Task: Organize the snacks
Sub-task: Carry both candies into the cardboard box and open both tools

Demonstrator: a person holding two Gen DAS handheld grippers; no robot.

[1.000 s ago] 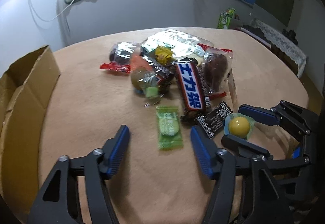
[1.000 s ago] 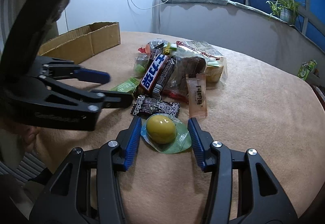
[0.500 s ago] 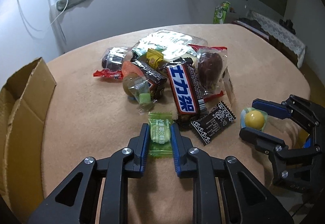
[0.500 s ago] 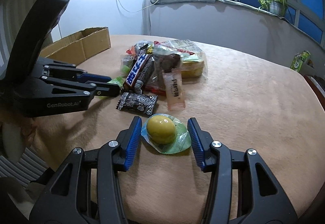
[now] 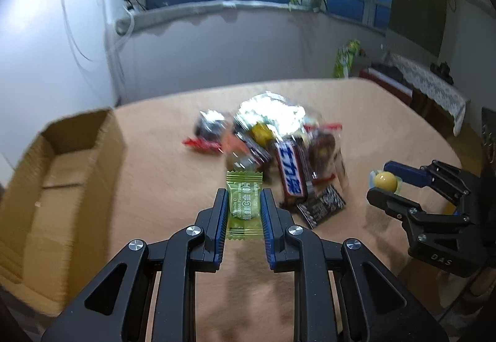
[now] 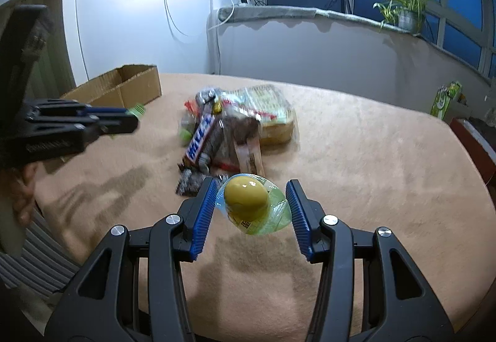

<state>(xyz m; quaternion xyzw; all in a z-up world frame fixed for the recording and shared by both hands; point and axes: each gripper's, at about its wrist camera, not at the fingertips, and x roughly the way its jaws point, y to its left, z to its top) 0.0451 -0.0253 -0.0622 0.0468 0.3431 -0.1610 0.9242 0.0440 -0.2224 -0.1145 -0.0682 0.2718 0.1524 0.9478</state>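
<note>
While both grippers hang above the tan table (image 5: pixel 173 187), each carries 1 snack. Item 1: left gripper (image 5: pixel 244 204), jaws nearly closed, blue pads clamped on the 2 long sides of a green candy packet (image 5: pixel 243 205), held clear of the cloth. Item 2: right gripper (image 6: pixel 251 208), jaws partly apart, pads pressed on a clear cup with a yellow ball (image 6: pixel 246 201), lifted off the surface, its shadow below. Item 3: snack pile (image 5: pixel 279 140), blurred, at table centre, including a blue-lettered chocolate bar (image 5: pixel 291 171) and a black wrapper (image 5: pixel 322 205). Item 4: open cardboard box (image 5: pixel 62 174), at the table's left edge, well apart from the pile.
</note>
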